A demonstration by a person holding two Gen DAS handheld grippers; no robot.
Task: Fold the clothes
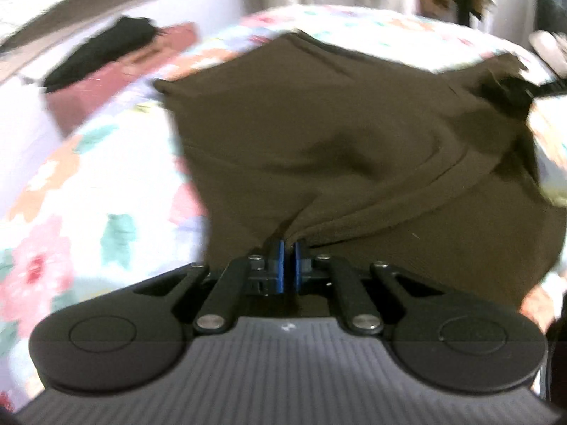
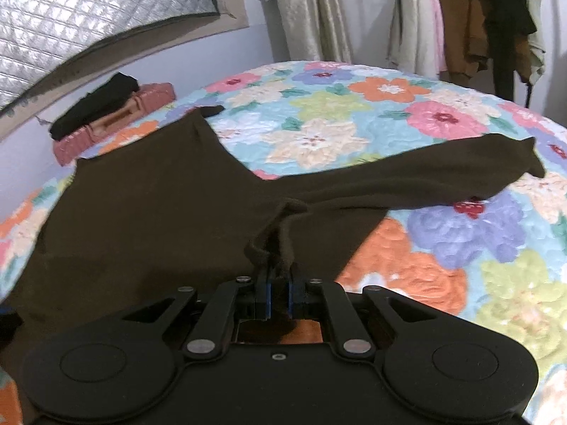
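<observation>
floral bedspread (image 2: 407, 124) | pink case (image 2: 149, 95) under black cloth (image 2: 95, 102) | hanging garments (image 2: 460, 28) | quilted silver panel (image 2: 88, 10)

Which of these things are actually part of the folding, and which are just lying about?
In use: brown garment; left tongs and right tongs, both clamped on it.
Lying about: black cloth on pink case; hanging clothes; floral bedspread.

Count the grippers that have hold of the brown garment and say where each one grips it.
2. The left gripper is shut on a bunched fold at the near edge of the brown garment. The right gripper is shut on another pinched-up fold at its near edge.
</observation>
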